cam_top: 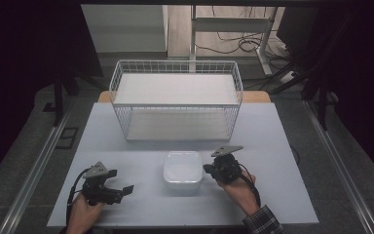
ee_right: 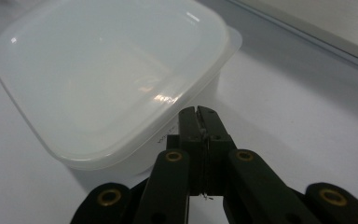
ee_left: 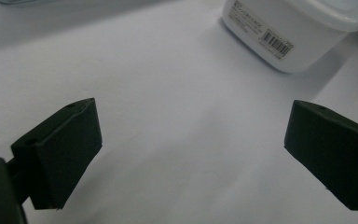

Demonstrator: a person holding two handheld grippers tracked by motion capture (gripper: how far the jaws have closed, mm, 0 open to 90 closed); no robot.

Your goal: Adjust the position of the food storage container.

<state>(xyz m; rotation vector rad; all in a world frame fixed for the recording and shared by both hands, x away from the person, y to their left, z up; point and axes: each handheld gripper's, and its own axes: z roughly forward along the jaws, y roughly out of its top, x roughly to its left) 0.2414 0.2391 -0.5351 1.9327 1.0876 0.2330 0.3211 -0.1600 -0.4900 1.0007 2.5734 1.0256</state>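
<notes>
A white lidded plastic container (cam_top: 182, 172) sits on the table near its front middle. Its lid (ee_right: 107, 74) is on, and a barcode label (ee_left: 274, 43) shows on its side. My right gripper (cam_top: 208, 169) is just right of the container, its tips close to the container's right side; the two jaws are pressed together with nothing between them (ee_right: 198, 114). My left gripper (cam_top: 126, 189) rests low at the front left, a short way from the container, its jaws wide apart over bare table (ee_left: 193, 154).
A white wire basket (cam_top: 176, 99) with a flat white insert stands behind the container, across the back half of the light table (cam_top: 272, 146). Past the table's far edge are a table frame and cables on the floor (cam_top: 233, 44).
</notes>
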